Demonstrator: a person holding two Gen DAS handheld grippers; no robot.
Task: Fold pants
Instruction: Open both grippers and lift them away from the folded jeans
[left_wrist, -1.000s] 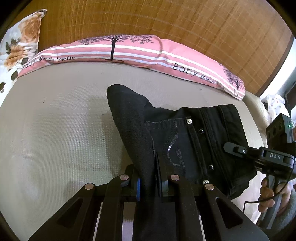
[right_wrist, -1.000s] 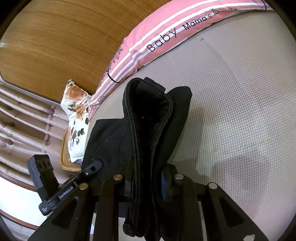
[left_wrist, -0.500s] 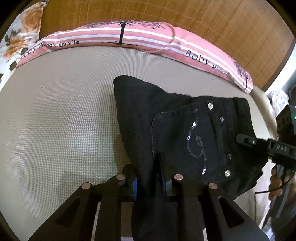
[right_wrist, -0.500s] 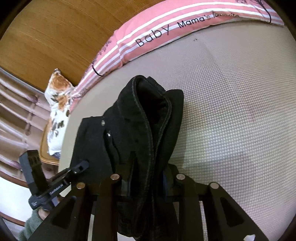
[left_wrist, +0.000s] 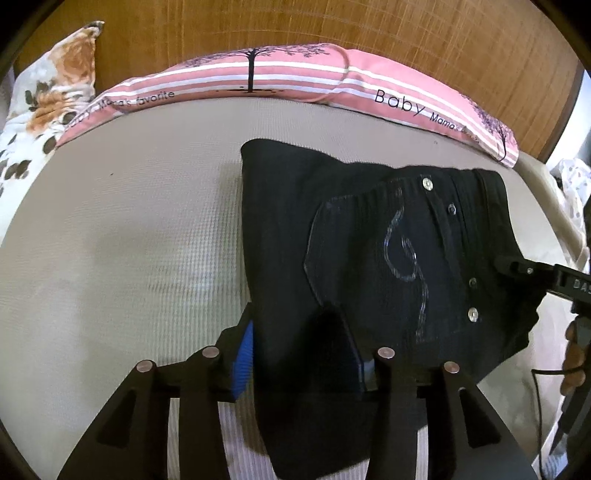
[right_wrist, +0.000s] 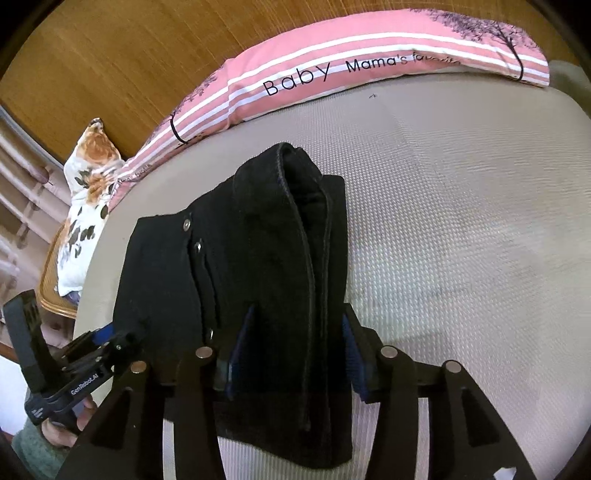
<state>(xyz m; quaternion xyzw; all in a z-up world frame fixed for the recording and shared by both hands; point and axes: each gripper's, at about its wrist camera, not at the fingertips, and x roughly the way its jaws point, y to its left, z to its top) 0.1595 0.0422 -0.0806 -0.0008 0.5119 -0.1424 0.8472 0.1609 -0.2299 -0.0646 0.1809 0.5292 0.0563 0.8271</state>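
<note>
Jaws of the left gripper (left_wrist: 301, 354) are opening around a fold of the black pants (left_wrist: 369, 258); the blue left pad (left_wrist: 243, 354) is standing clear of the cloth, so nothing is being pinched, though the fabric is still lying between the fingers. Jaws of the right gripper (right_wrist: 291, 354) are opening too, with the thick folded edge of the pants (right_wrist: 258, 277) sitting between its blue pads, a gap showing at the right pad (right_wrist: 354, 365). Pants are lying folded on the beige mattress (left_wrist: 129, 240), near its close edge. Left view is showing the back pocket (left_wrist: 369, 258) with its sequin swirl and metal rivets, plus the right gripper's tip (left_wrist: 517, 264) at the waistband; the right view is showing instead the stacked seams of the fold end-on, and the left gripper (right_wrist: 92, 354) beside the bundle with a hand (right_wrist: 62, 424) holding it. Beyond, a pink striped pillow (left_wrist: 295, 79) is lying along the wooden headboard (left_wrist: 406, 33), with a floral pillow (left_wrist: 44, 110) beside it.
</note>
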